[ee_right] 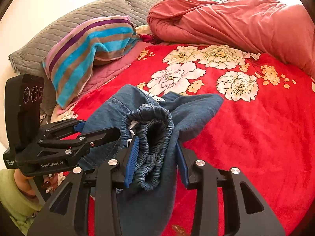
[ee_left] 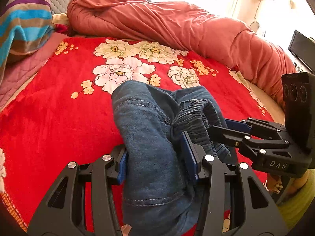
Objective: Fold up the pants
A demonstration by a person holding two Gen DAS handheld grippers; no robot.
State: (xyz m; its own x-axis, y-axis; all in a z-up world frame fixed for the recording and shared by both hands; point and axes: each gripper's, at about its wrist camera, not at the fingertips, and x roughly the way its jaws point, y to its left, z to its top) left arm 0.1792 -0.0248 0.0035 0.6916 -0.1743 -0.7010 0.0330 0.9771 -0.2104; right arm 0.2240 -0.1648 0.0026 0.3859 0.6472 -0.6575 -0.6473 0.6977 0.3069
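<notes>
Blue denim pants (ee_left: 149, 129) with a gathered elastic waistband (ee_right: 151, 131) hang bunched above a red floral blanket (ee_left: 59, 118). My left gripper (ee_left: 157, 161) is shut on a thick fold of the denim, blue pads pressing both sides. My right gripper (ee_right: 157, 161) is shut on the waistband and the cloth beside it. The two grippers sit close together: the right gripper (ee_left: 236, 131) shows at the right of the left wrist view, the left gripper (ee_right: 98, 131) at the left of the right wrist view. The lower legs of the pants are hidden below the grippers.
A rolled salmon-red quilt (ee_left: 177, 23) lies along the far side of the bed. A striped towel (ee_right: 90, 47) covers a pillow in front of a grey quilted pillow (ee_right: 78, 21). A dark screen (ee_left: 303, 49) stands at far right. A green sleeve and hand (ee_right: 17, 192) hold the left gripper.
</notes>
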